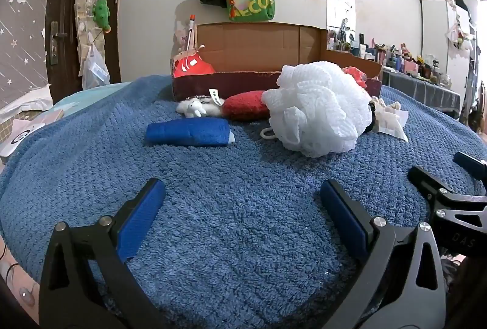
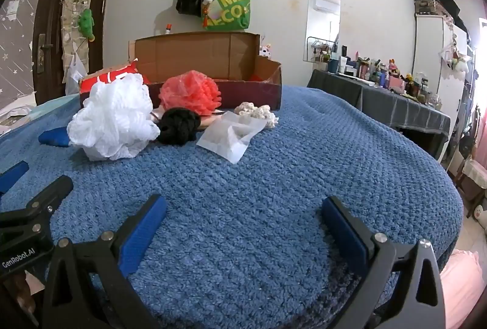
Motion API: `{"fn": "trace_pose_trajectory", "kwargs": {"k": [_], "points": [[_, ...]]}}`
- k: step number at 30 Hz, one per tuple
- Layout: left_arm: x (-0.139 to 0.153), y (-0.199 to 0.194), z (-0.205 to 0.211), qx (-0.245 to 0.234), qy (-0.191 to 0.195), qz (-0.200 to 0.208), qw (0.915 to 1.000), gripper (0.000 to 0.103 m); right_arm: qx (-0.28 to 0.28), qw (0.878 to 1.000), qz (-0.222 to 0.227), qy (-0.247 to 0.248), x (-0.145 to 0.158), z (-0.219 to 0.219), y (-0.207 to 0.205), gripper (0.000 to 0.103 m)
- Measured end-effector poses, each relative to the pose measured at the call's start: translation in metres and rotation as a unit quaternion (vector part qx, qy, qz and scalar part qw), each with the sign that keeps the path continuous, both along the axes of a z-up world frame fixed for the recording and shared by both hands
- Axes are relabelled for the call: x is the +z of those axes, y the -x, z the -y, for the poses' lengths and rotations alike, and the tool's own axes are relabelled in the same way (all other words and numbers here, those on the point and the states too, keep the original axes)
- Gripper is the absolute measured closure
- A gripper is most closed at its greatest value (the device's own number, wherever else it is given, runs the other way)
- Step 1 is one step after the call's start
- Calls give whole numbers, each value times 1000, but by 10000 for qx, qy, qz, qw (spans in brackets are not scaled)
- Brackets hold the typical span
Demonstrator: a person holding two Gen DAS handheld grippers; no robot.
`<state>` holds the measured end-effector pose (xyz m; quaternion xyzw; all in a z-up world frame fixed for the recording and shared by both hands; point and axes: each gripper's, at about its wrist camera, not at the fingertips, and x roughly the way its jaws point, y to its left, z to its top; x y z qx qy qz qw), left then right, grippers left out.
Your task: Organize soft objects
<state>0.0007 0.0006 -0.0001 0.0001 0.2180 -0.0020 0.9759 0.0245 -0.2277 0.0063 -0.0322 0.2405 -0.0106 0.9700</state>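
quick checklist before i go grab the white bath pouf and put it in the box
1. Left gripper jaws open and empty: ok.
2. Right gripper jaws open and empty: ok.
3. White bath pouf in plain view, nothing on top of it: ok.
4. Path over the blue blanket to the pouf free of things: ok.
5. Cardboard box open on top, with room inside: ok; a red item already lies at its left end.
6. Pouf clear of neighbours: not ok; the black yarn ball touches it.
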Motion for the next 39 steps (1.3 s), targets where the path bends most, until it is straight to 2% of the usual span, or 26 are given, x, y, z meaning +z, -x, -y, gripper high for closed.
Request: {"fn": "trace_pose_trajectory", "kwargs": {"k": [39], "points": [[-1,-2,-2,-3,18,-14,10000,0,3,10000,-11,-3,0,0,0,0]]}}
